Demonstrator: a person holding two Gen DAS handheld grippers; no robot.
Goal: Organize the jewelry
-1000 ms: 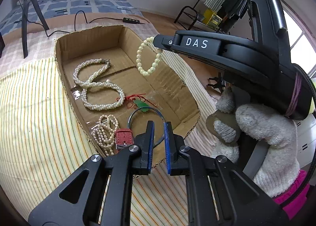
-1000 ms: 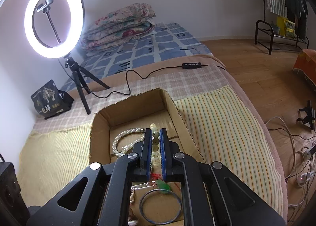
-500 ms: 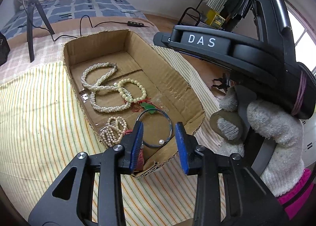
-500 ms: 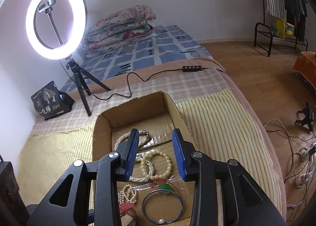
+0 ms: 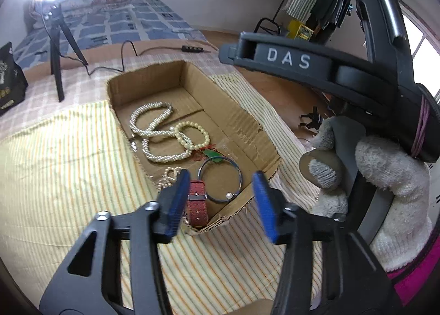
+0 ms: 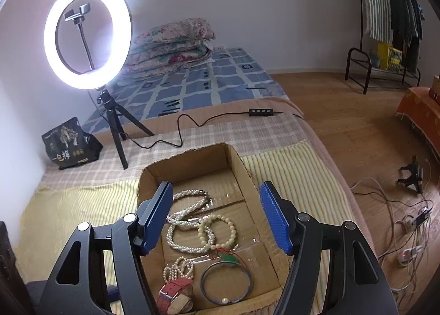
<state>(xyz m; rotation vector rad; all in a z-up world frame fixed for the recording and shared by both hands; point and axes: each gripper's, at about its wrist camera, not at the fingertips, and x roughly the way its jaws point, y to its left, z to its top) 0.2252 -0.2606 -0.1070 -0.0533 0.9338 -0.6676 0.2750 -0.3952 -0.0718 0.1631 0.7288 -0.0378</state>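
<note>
My left gripper [image 5: 221, 202] and right gripper [image 6: 217, 218] both hang spread wide and empty above the cardboard box [image 6: 247, 174]. Inside that box lie a cream bead bracelet [image 6: 217, 228], pearl necklaces [image 6: 184, 221], a bangle [image 6: 227, 282] and a red watch [image 5: 196, 202].

One shallow brown cardboard box [image 6: 244, 169] lies on the striped yellow bedcover [image 6: 297, 172]. It holds six pieces of jewelry: one long twisted white pearl necklace [image 6: 189, 205] toward the far end, one cream round-bead bracelet [image 6: 220, 228] overlapping it at mid-box, one small bunched strand of tiny pearls [image 6: 178, 268] by the left wall, one green pendant on red cord [image 6: 228, 257], one thin dark metal bangle carrying a single pearl [image 6: 227, 284] at the near right corner, and one red-strapped wristwatch [image 6: 173, 291] at the near left corner.
</note>
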